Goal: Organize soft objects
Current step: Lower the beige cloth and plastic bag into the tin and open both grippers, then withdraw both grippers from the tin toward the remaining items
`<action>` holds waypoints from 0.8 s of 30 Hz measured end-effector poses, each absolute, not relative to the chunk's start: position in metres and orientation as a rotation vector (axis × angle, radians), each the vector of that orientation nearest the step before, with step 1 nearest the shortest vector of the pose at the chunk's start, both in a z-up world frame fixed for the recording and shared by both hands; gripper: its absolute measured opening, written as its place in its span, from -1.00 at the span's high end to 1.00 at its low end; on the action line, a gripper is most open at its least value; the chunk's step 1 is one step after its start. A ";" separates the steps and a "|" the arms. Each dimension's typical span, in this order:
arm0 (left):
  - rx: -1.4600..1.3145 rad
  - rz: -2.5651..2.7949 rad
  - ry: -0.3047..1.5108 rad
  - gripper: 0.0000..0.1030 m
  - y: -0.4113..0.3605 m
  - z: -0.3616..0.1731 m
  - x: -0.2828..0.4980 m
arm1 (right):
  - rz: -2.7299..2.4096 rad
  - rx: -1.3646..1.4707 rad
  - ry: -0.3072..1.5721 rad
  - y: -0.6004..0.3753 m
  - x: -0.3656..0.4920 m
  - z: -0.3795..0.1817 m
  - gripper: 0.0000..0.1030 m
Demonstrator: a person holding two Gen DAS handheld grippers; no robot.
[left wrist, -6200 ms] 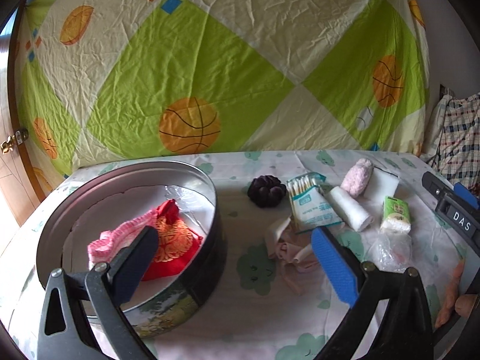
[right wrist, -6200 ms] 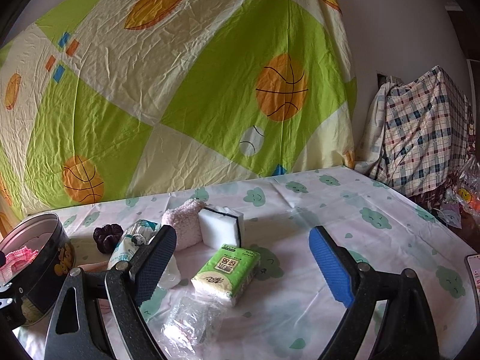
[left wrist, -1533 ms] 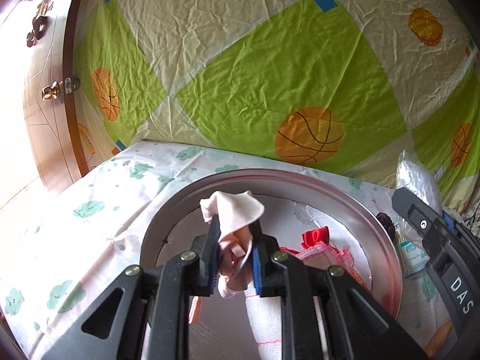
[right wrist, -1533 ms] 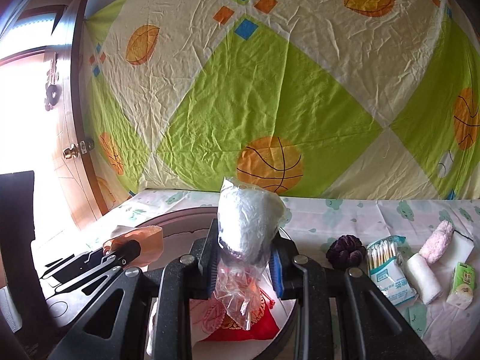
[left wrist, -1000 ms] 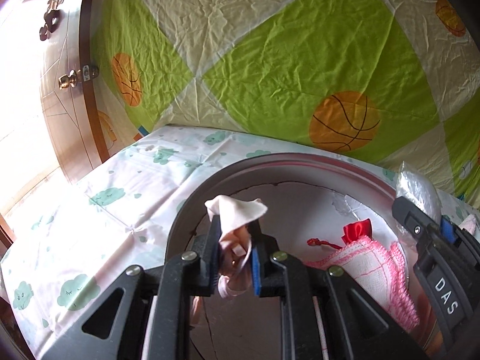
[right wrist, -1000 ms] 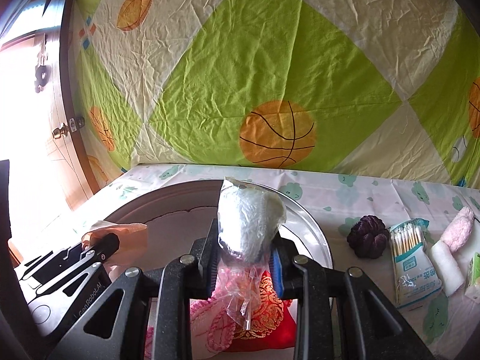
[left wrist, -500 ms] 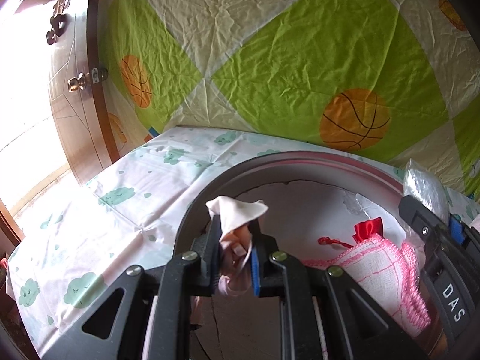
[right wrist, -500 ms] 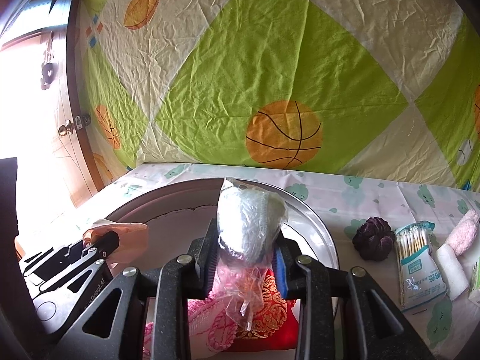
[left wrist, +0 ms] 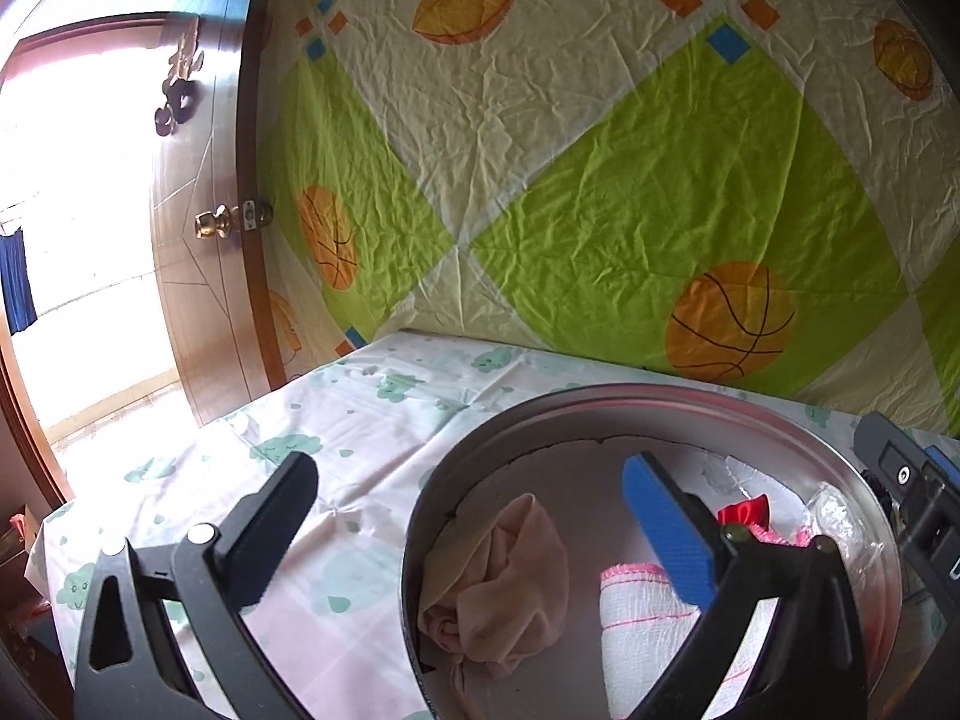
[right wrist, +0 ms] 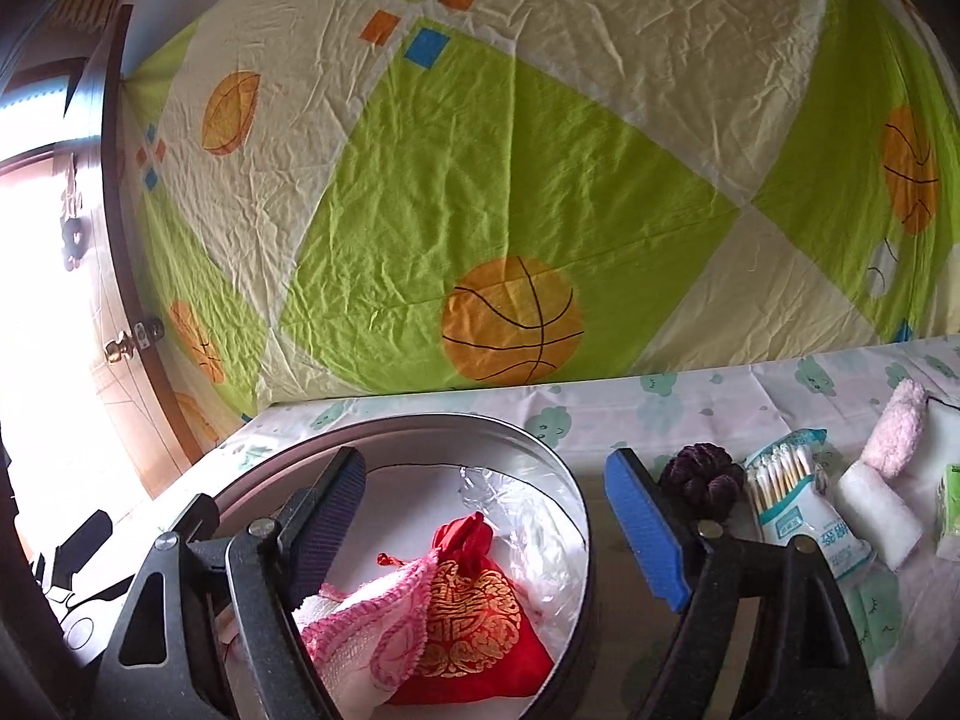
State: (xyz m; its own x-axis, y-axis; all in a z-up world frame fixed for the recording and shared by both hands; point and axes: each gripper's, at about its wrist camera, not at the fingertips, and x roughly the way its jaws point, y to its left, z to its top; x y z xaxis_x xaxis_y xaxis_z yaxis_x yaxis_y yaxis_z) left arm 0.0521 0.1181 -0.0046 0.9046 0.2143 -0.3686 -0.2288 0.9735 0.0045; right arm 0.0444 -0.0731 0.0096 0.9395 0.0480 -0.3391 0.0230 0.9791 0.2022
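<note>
Only the left wrist view shows the beige cloth (left wrist: 510, 588) inside the tin (left wrist: 660, 402).

A wrinkled sheet (right wrist: 510, 192) printed with green and cream diamonds and orange basketballs is hung behind the surface (left wrist: 360, 438), which is covered by a pale cloth with green cloud figures. A brown wooden door (left wrist: 210, 192) with a brass knob (left wrist: 211, 224) is seen at the left, with bright daylight beside it

One round tin (right wrist: 576, 516); inside: one red pouch (right wrist: 474, 618), one pink-trimmed cloth (right wrist: 360, 630), one clear bag (right wrist: 540, 534), one beige cloth (left wrist: 504, 588). Outside: one purple scrunchie (right wrist: 702, 477), one cotton-swab pack (right wrist: 798, 498).
</note>
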 end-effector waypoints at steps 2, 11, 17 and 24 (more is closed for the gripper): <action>-0.036 0.229 0.373 -1.00 0.117 -0.005 0.052 | 0.004 0.212 0.348 -0.076 0.043 0.009 -0.62; -0.070 0.172 0.380 -1.00 0.117 -0.004 0.050 | -0.039 0.191 0.321 -0.083 0.032 0.009 -0.62; -0.040 0.150 0.344 -0.99 0.107 -0.002 0.043 | -0.074 0.177 0.305 -0.090 0.025 0.011 -0.63; -0.020 0.127 0.345 -0.99 0.097 -0.004 0.039 | -0.136 0.156 0.288 -0.104 0.015 0.011 -0.63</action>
